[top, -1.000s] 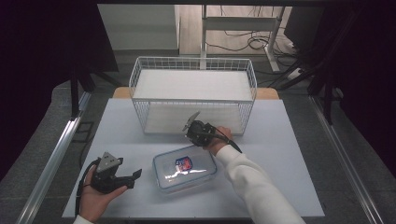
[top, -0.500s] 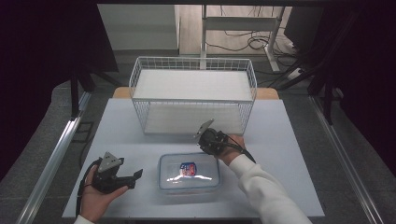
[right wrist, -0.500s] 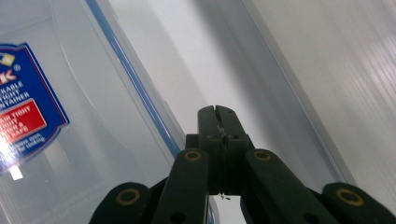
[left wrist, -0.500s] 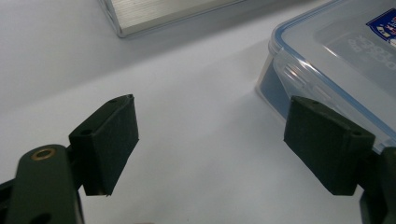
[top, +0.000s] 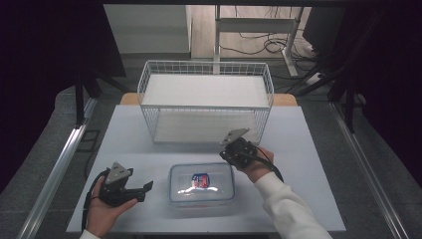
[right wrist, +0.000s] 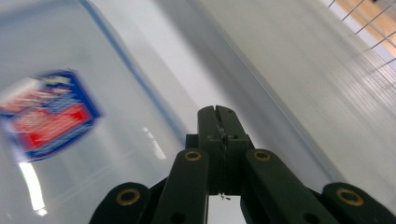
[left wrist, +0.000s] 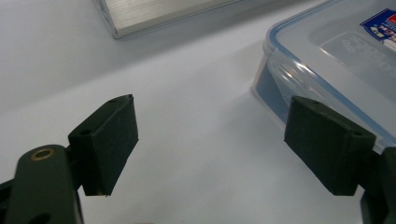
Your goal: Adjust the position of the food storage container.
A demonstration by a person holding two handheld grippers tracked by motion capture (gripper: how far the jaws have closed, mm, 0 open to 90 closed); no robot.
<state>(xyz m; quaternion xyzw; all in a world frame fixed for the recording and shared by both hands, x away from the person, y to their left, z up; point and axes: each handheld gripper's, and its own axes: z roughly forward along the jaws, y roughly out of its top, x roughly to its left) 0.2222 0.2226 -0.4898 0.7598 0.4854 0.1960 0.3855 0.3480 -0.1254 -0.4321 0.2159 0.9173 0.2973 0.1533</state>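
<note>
On the white table, near its front edge, a clear plastic container with a blue-rimmed lid and a red and blue label lies flat, in front of a white wire basket that stands farther back. The left gripper rests low at the container's left side, held in the person's left hand; in the left gripper view its two black pads stand wide apart with nothing between them, and the container's corner lies just beyond the farther one. The right gripper hangs just above the container's far right corner, its jaws pressed together and empty in the right gripper view, the lid blurred beneath them.
</note>
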